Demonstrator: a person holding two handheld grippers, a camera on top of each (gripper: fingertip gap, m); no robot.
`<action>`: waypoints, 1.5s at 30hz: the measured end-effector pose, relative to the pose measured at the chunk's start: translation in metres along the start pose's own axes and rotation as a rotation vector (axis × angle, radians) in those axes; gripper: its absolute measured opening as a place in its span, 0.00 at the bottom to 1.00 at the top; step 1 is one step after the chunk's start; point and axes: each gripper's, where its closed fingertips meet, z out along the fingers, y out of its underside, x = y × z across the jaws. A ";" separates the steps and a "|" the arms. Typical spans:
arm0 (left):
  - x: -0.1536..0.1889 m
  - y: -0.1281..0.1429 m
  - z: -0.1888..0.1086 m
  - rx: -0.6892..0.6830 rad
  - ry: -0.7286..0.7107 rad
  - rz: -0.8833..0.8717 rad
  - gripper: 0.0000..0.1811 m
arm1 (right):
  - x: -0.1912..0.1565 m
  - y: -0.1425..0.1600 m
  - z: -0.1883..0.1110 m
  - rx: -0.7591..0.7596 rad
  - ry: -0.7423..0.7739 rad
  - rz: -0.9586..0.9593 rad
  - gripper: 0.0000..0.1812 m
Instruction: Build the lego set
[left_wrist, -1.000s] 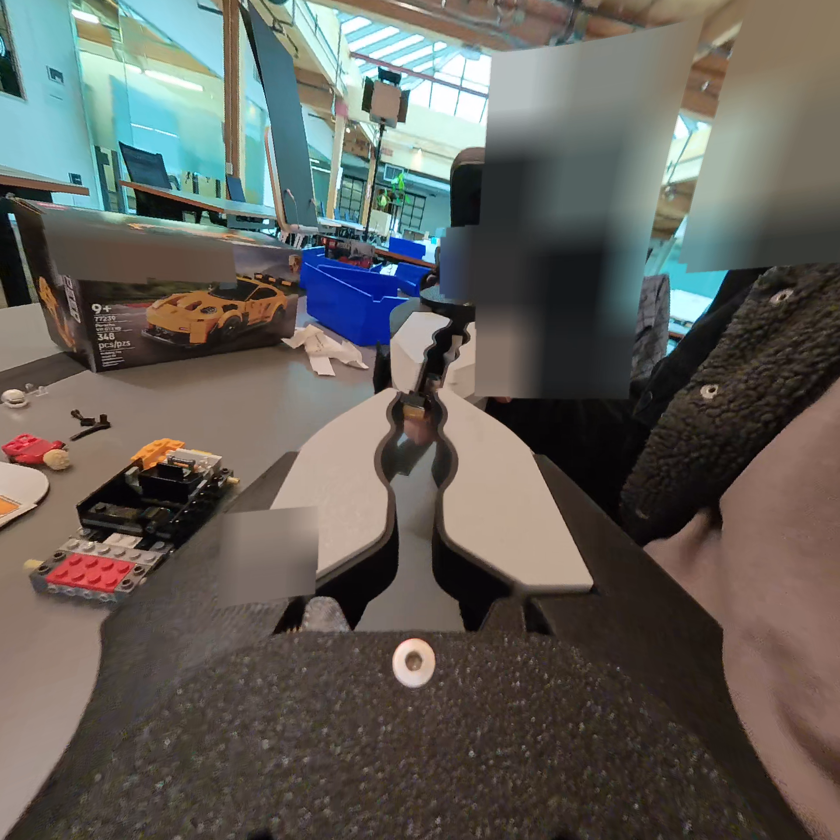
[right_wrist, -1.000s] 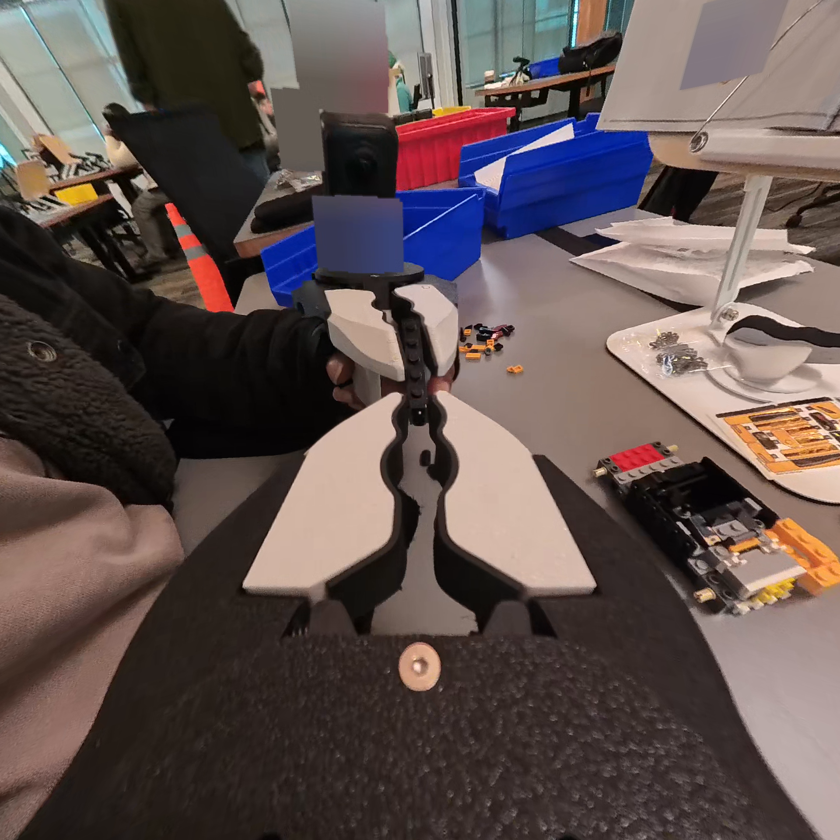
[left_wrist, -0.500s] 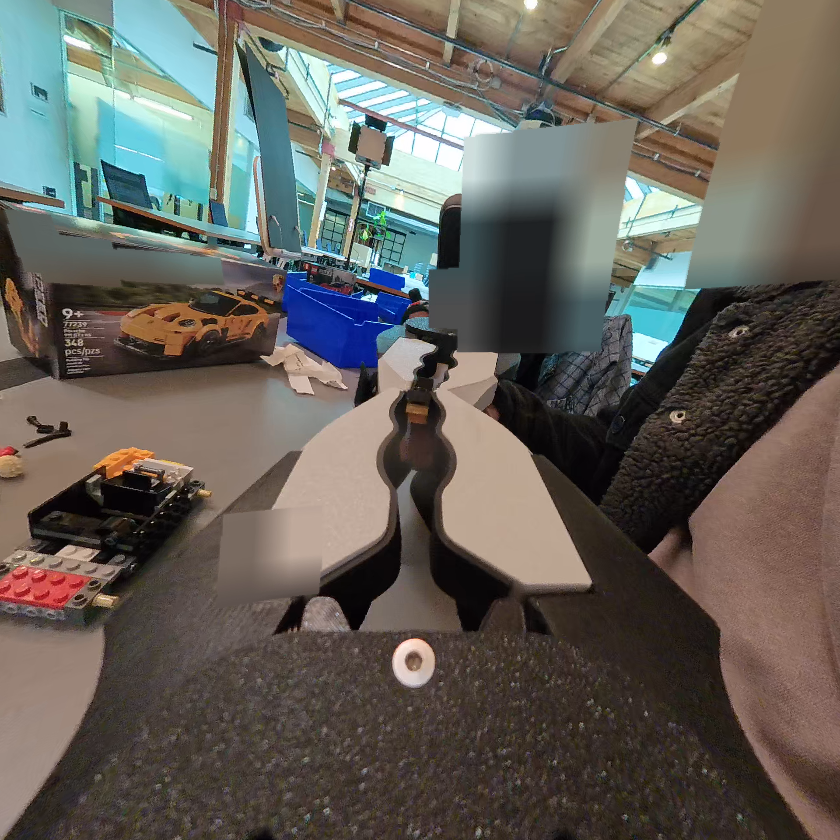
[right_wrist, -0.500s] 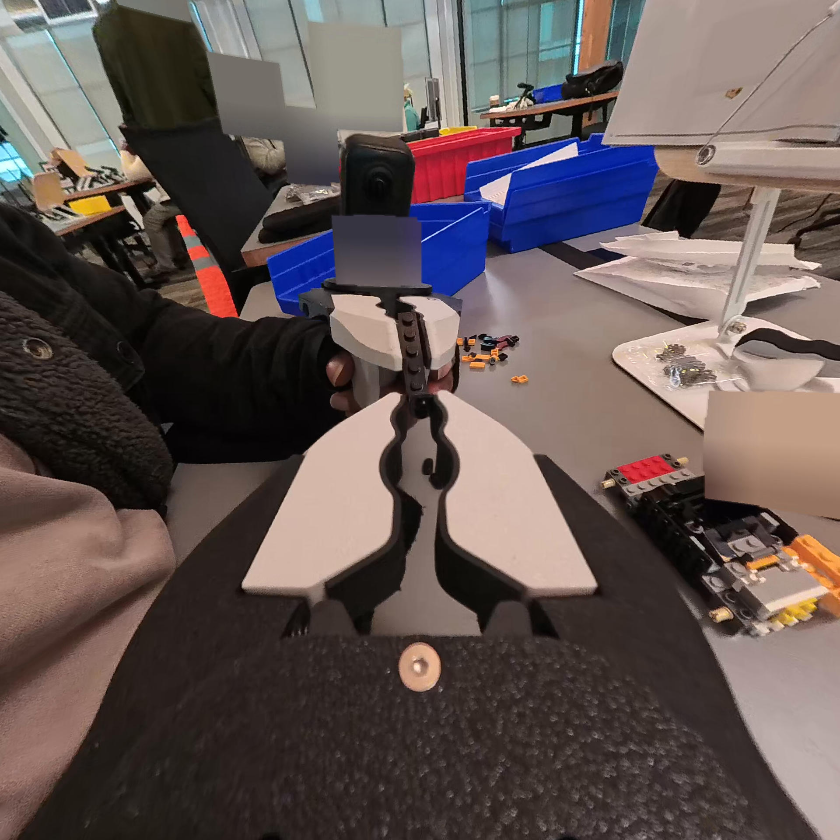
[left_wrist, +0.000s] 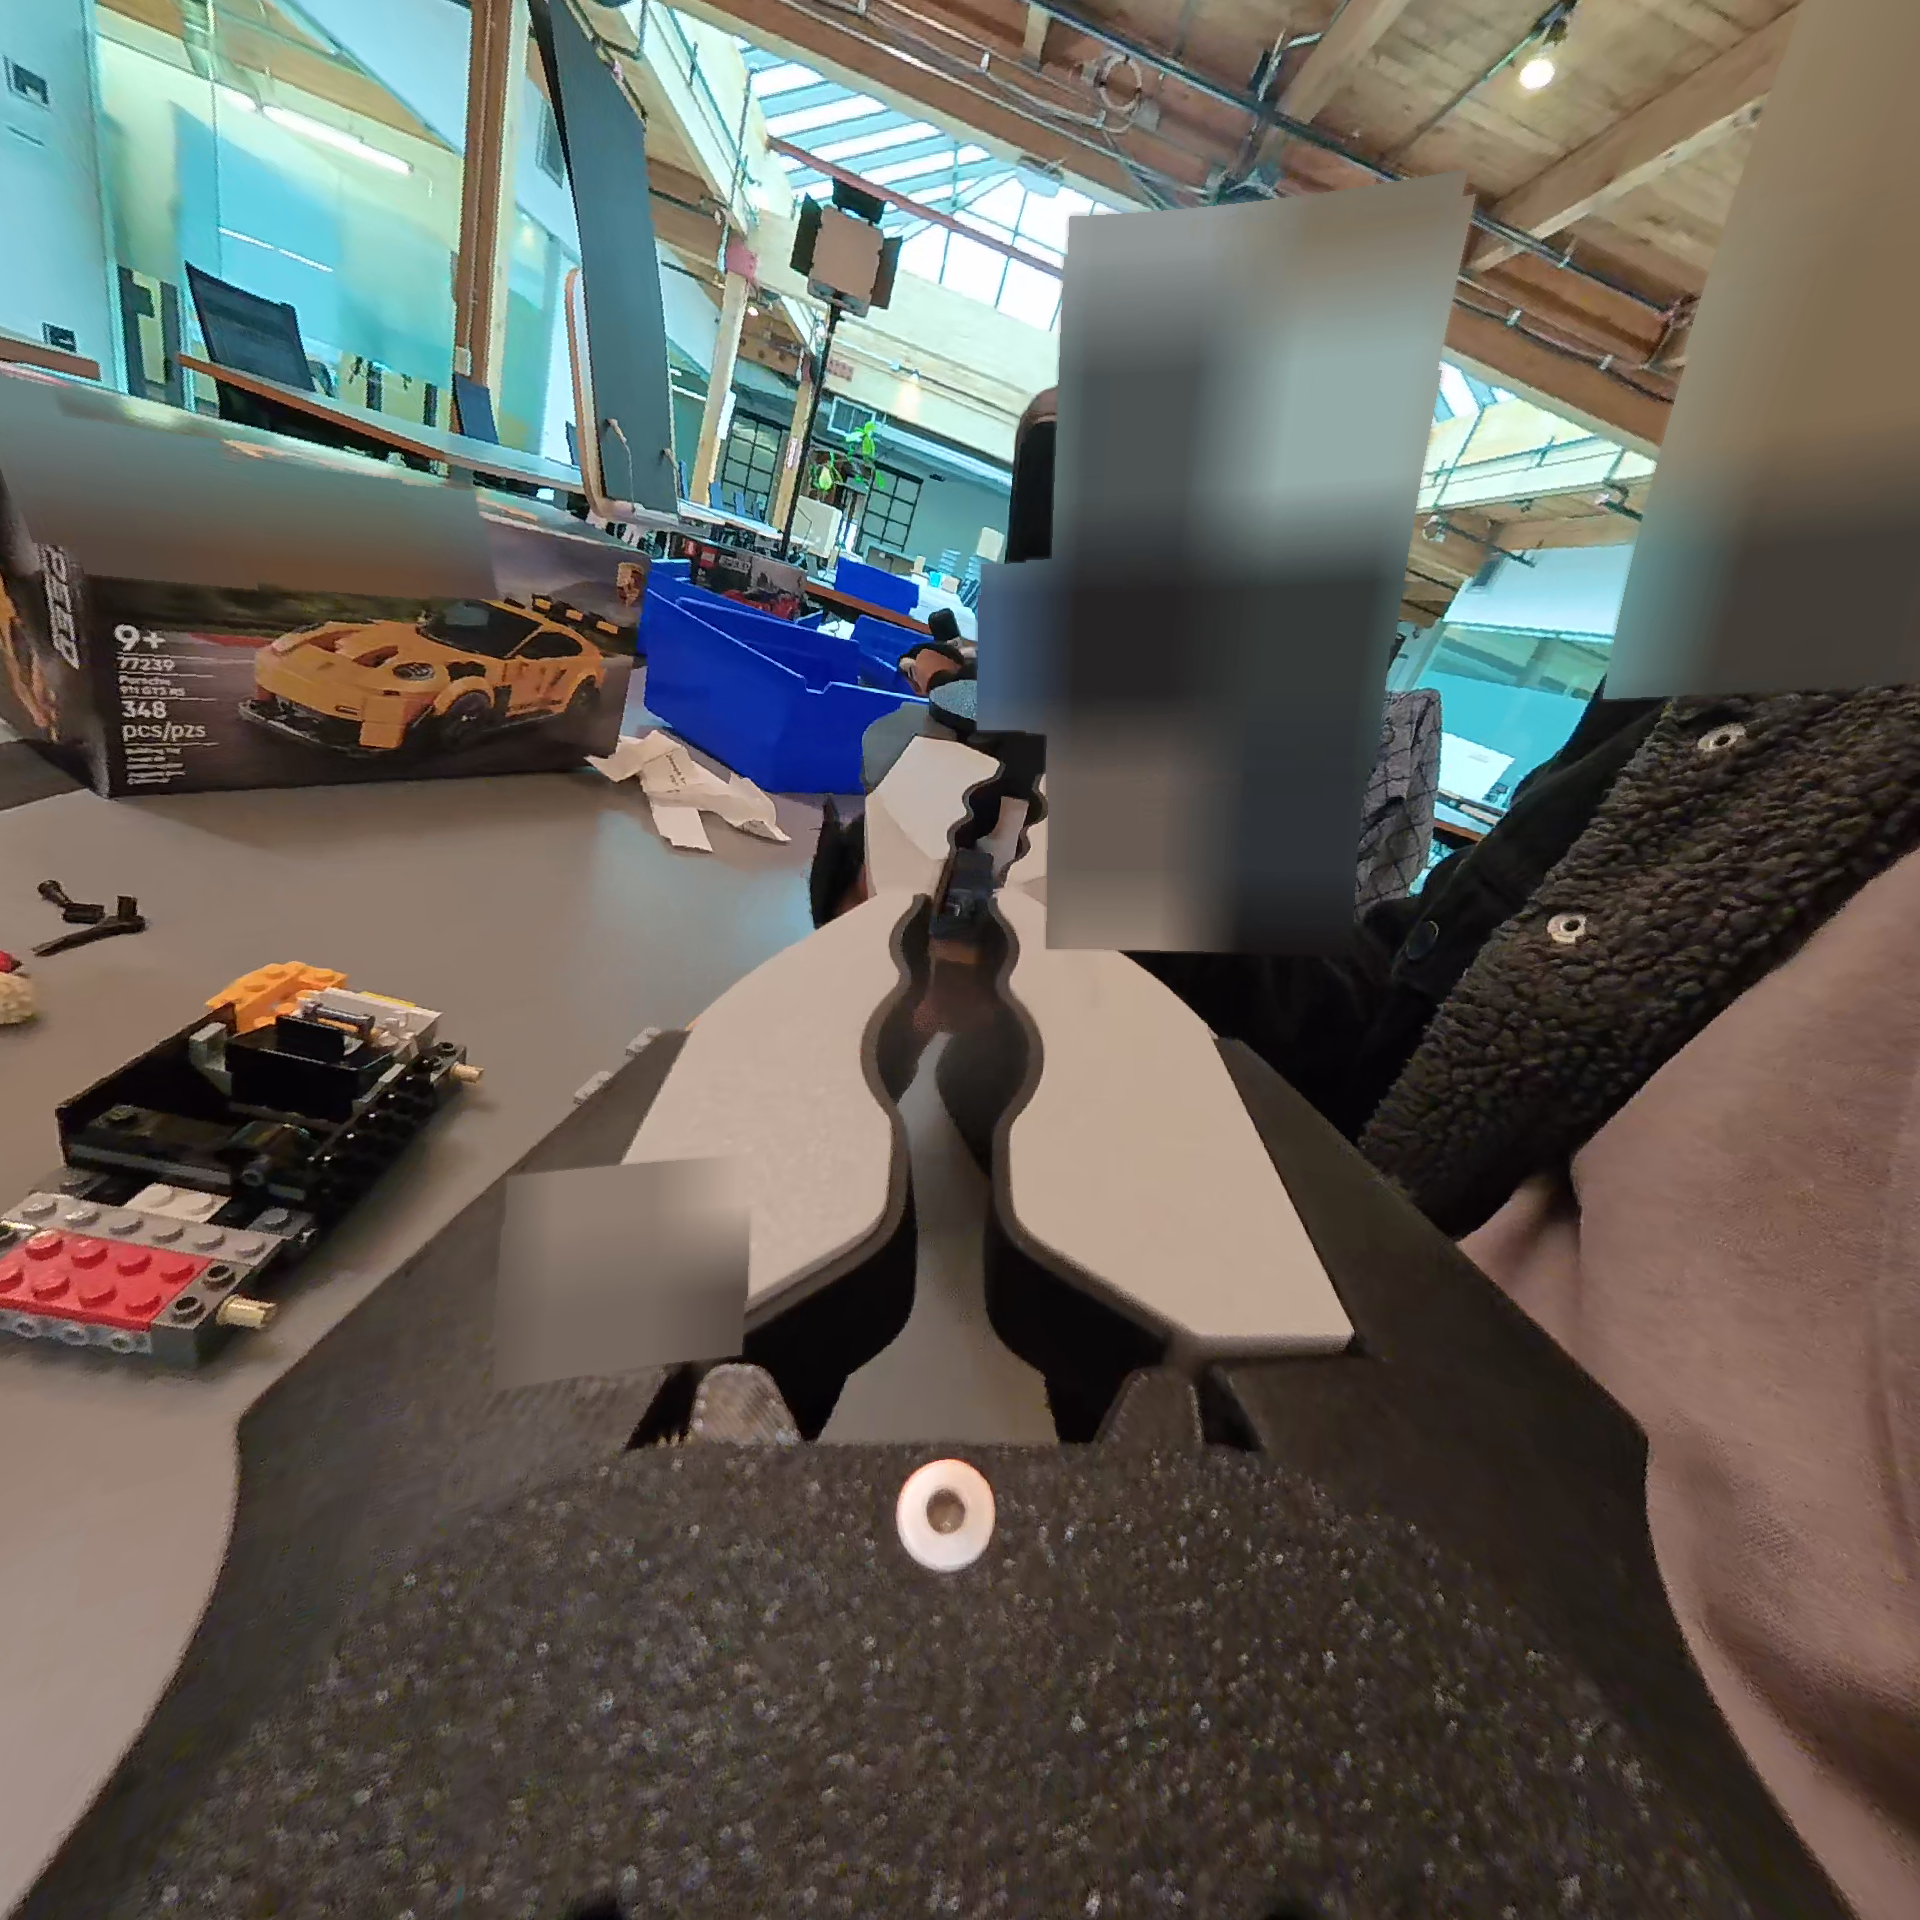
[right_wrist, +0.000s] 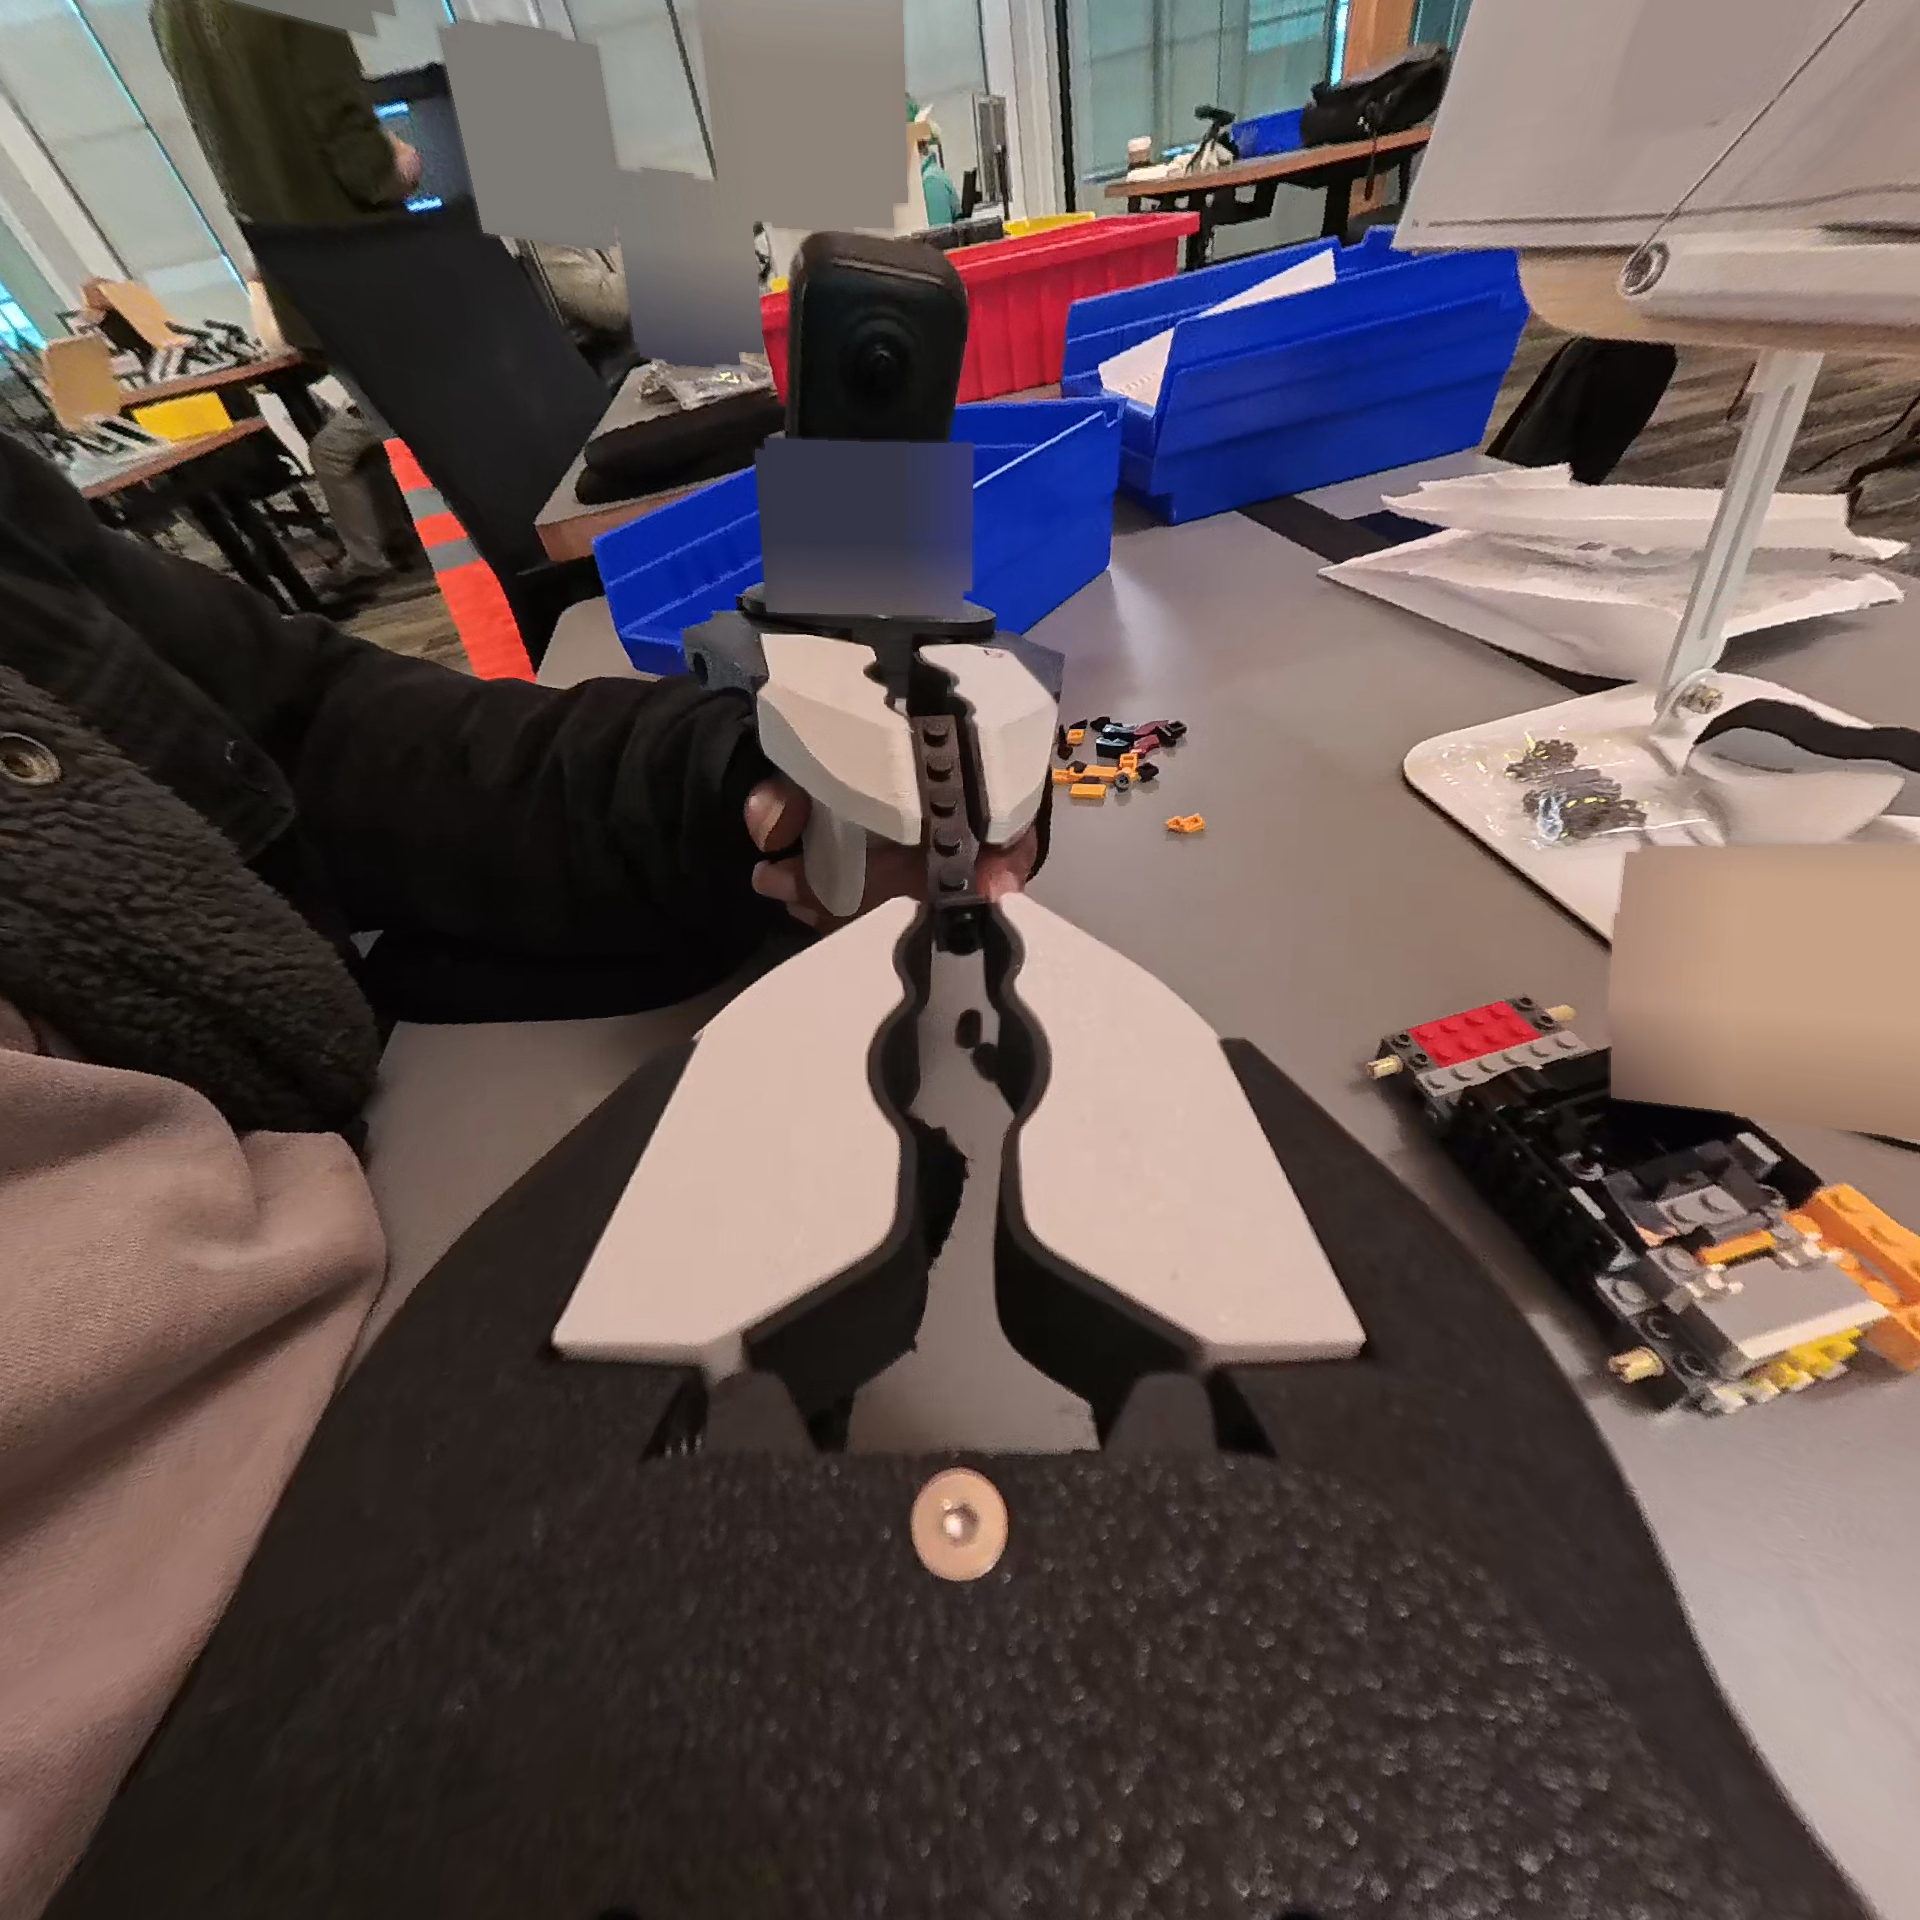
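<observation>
Mid-frame, the left claw (right_wrist: 940, 769) grips a long black strip (right_wrist: 943, 800) while the right claw (right_wrist: 958, 914) pinches its end, seemingly to join pieces above the table (right_wrist: 1299, 935).

The table (right_wrist: 1299, 914) is plain grey, and on it the half-built car (left_wrist: 208, 1122) is mostly black with a red studded plate, light grey plates and an orange piece at its far end. The box (left_wrist: 312, 675) behind it is dark and pictures a yellow-orange car, beside solid blue bins (right_wrist: 1288, 353) and one red bin (right_wrist: 1049, 301). Both grippers have pale grey fingers (right_wrist: 1164, 1164) on speckled black bodies, and the long studded strip (right_wrist: 943, 800) is black; loose small pieces (right_wrist: 1117, 753) are orange and black.
</observation>
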 end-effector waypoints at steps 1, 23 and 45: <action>0.000 -0.001 0.000 0.011 0.001 -0.007 0.05 | 0.001 -0.001 -0.001 0.008 0.011 -0.012 0.06; -0.041 0.021 -0.070 -0.360 -0.261 0.067 0.06 | 0.021 0.077 0.002 -0.408 0.075 -0.115 0.04; -0.016 0.110 -0.057 -0.792 -0.154 0.117 0.09 | 0.030 0.103 -0.022 -0.671 0.009 -0.263 0.13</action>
